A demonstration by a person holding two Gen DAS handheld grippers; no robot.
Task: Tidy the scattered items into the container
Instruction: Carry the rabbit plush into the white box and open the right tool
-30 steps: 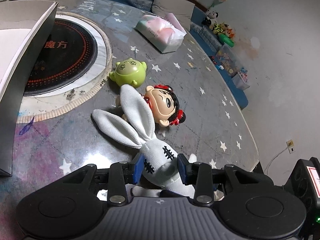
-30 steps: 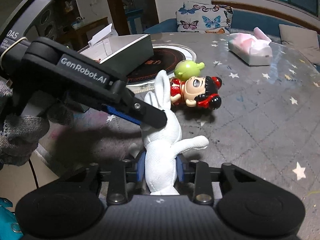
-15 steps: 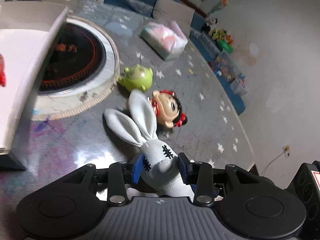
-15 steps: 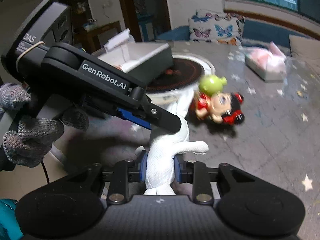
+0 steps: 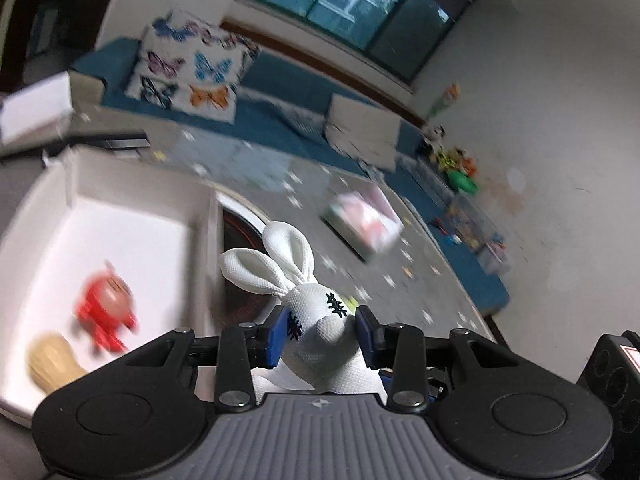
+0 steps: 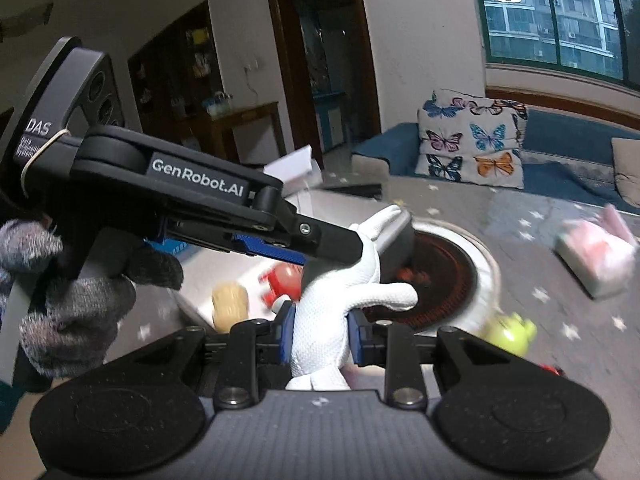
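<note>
- One white plush rabbit (image 5: 320, 336), two ears up, is held off the star-patterned table (image 6: 532, 240) beside the white box (image 5: 132, 216).
- Left gripper (image 5: 322, 334) pinches its head; right gripper (image 6: 320, 338) pinches its body.
- One gloved hand (image 6: 76, 300) holds the left gripper.
- The box holds two toys: one red figure (image 5: 106, 312), one tan item (image 5: 52, 360).
- One green toy (image 6: 510, 332) and one tissue pack (image 6: 596, 256) lie on the table.
- Readable: "GenRobot.AI", "DAS".

White rabbit (image 5: 324, 332) of woven, textured cloth; left gripper (image 5: 322, 334) matt black plastic; bench (image 6: 532, 220) glossy; gloved hand (image 6: 76, 300) knitted.
</note>
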